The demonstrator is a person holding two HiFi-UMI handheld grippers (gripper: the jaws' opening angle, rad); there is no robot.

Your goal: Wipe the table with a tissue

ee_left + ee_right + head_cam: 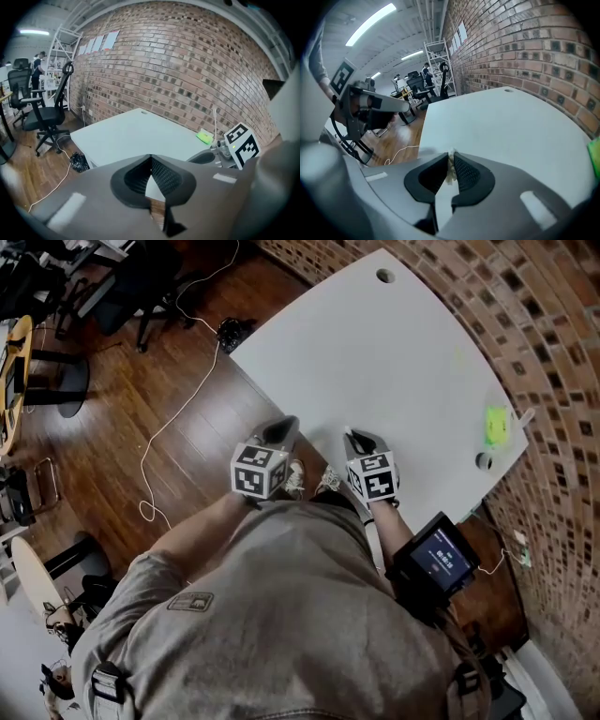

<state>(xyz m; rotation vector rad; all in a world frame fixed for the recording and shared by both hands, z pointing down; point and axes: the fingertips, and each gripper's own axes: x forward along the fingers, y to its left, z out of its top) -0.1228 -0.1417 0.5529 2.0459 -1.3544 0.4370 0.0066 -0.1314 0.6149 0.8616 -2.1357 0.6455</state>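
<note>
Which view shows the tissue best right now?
Right gripper view: the tissue sits pinched between the right tool's jaws, close up. Head view shows at most a pale speck at that tool's tip, too small to confirm. Left gripper view shows none of it.

Small whitish tissue scrap (451, 168) pinched in right tongs (451, 157), over pale grey table (501, 122)

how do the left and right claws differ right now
The left claw is shut on nothing; the right claw is shut on a small scrap of tissue. The right claw sits over the table; the left claw is at its near edge. Both are closed.
</note>
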